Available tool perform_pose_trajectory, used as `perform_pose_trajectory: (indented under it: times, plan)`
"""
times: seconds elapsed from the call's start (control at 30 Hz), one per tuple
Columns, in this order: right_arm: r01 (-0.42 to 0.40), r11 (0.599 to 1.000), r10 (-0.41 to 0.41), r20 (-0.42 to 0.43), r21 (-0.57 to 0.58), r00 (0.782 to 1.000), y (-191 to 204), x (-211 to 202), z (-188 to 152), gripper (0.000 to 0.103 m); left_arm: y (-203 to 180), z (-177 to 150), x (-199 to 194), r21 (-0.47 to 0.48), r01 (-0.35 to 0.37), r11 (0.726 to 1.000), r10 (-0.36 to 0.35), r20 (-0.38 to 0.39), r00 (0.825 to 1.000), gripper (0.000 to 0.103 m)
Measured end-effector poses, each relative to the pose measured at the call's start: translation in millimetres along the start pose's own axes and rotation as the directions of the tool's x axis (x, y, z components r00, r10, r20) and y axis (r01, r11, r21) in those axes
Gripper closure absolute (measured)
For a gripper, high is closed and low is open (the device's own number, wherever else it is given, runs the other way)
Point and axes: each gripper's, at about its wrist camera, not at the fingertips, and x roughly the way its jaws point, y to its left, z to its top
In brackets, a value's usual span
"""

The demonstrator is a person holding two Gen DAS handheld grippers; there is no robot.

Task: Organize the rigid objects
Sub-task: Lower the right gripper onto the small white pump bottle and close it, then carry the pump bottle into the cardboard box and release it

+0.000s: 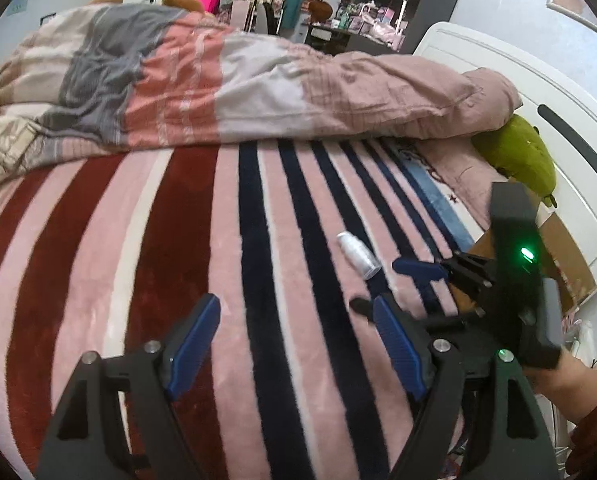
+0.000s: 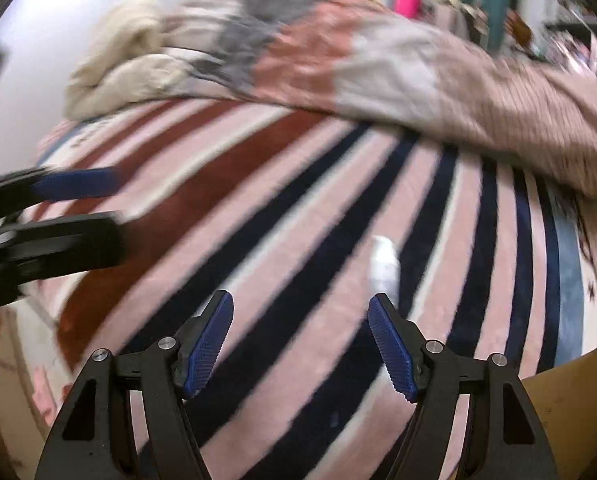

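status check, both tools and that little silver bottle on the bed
Left tool open, empty. Right tool open, empty, just short of silver bottle. Bottle lying on striped blanket. Nothing between.

My right wrist view is smeared with motion blur: the small white bottle ahead is a shapeless pale streak. My left gripper blurs at that frame's left edge, cut off. The cardboard box sits half hidden behind my right gripper.

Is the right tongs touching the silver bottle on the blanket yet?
Apart. The left wrist view shows striped blanket between the silver bottle and the right tongs; its fingers are spread, holding nothing. The right wrist view is blurred.
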Motion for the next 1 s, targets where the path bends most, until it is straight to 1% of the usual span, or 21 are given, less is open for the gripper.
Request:
perform_pose_trajectory:
  times: [0.1,0.17,0.2,0.23,0.37,0.4,0.47,0.53,0.67,0.7,0.73,0.87,0.9,0.97,1.0]
  plan:
    - [0.045,0.997,-0.045,-0.006,0.066,0.999,-21,25,-2,0.036,9,-4,11,-0.02,0.0,1.0,-0.001,-0.019,1.0,0.027]
    - [0.053,0.994,-0.053,0.001,0.095,0.999,-31,36,-2,0.037,13,-5,16,-0.033,0.001,0.999,-0.002,-0.029,1.0,0.027]
    - [0.057,0.994,-0.058,0.006,0.098,0.998,-32,39,-1,0.04,14,-6,18,-0.036,0.001,0.999,-0.002,-0.033,0.999,0.027]
    - [0.065,0.993,-0.067,0.014,0.098,0.998,-35,43,-1,0.051,15,-6,20,-0.038,-0.002,0.999,0.0,-0.039,0.999,0.027]
    - [0.089,0.993,-0.091,0.024,0.079,0.996,-35,54,4,0.074,15,-6,20,-0.04,-0.005,0.999,0.004,-0.041,0.999,0.027]
    - [0.098,0.992,-0.1,0.023,0.073,0.995,-35,52,3,0.083,14,-5,19,-0.039,-0.004,0.999,0.003,-0.04,0.999,0.027]
    - [0.094,0.994,-0.096,0.032,0.059,0.995,-30,45,4,0.083,10,-3,15,-0.032,-0.001,0.999,0.0,-0.032,0.999,0.027]
    - [0.064,0.997,-0.065,0.054,0.033,0.996,-21,28,1,0.083,4,0,9,-0.025,0.011,1.0,-0.012,-0.024,1.0,0.027]
    - [-0.024,1.0,0.025,0.101,-0.009,0.995,-2,-15,-4,0.083,-19,9,-7,0.005,0.077,0.997,-0.077,0.007,0.997,0.027]
    - [-0.063,0.998,0.066,0.122,-0.029,0.99,5,-34,-6,0.083,-25,10,-11,0.013,0.087,0.996,-0.088,0.014,0.996,0.027]
    - [-0.085,0.995,0.09,0.137,-0.046,0.986,10,-47,-8,0.083,-34,13,-16,0.026,0.105,0.994,-0.105,0.022,0.994,0.027]
    - [-0.137,0.985,0.156,0.21,-0.101,0.965,23,-102,-16,0.083,-66,20,-32,0.064,0.168,0.984,-0.171,0.052,0.984,0.027]
    - [-0.145,0.983,0.168,0.235,-0.111,0.957,23,-119,-19,0.083,-74,22,-36,0.071,0.187,0.98,-0.191,0.058,0.98,0.031]
    - [-0.142,0.982,0.171,0.26,-0.128,0.95,24,-137,-22,0.083,-91,26,-42,0.086,0.232,0.969,-0.238,0.064,0.969,0.041]
    - [-0.134,0.982,0.166,0.276,-0.132,0.947,22,-146,-25,0.083,-99,29,-44,0.095,0.255,0.962,-0.261,0.063,0.963,0.049]
